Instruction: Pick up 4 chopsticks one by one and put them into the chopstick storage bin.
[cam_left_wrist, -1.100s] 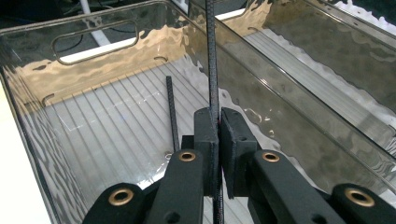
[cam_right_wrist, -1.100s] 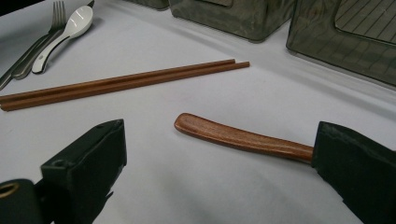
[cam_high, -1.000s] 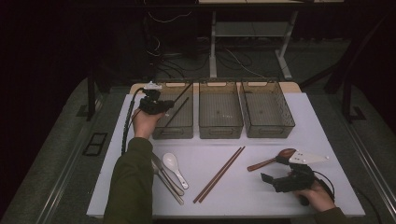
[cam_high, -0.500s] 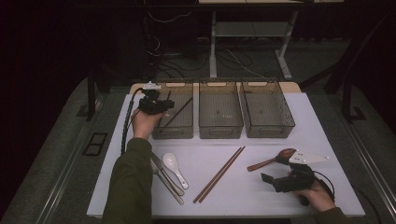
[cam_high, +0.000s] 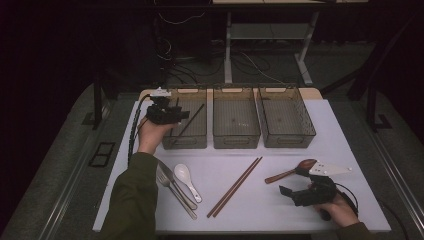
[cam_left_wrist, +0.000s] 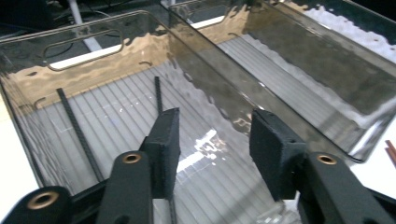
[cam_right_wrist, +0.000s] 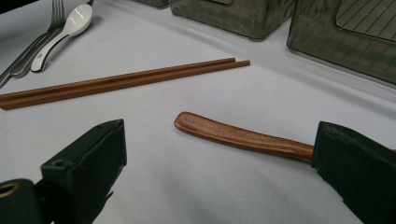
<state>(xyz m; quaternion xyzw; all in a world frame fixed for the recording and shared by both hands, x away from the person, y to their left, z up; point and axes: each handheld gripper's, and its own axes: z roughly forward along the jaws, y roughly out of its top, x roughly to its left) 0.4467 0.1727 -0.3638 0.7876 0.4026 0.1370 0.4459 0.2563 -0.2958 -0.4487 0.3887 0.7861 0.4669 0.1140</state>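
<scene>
Left gripper view: my left tongs, just opening, hang empty over black chopsticks lying in the left bin; stiff, light, slippery, so grip mid-length

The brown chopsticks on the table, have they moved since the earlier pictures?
No. The brown chopsticks lie at the same slant between the white spoon and the wooden spoon, below the middle bin.

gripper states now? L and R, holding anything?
Left gripper: open, fingers have just been opening, nothing between them, over the left bin with the black chopsticks inside.
Right gripper: open, holding nothing, by the wooden spoon.
</scene>
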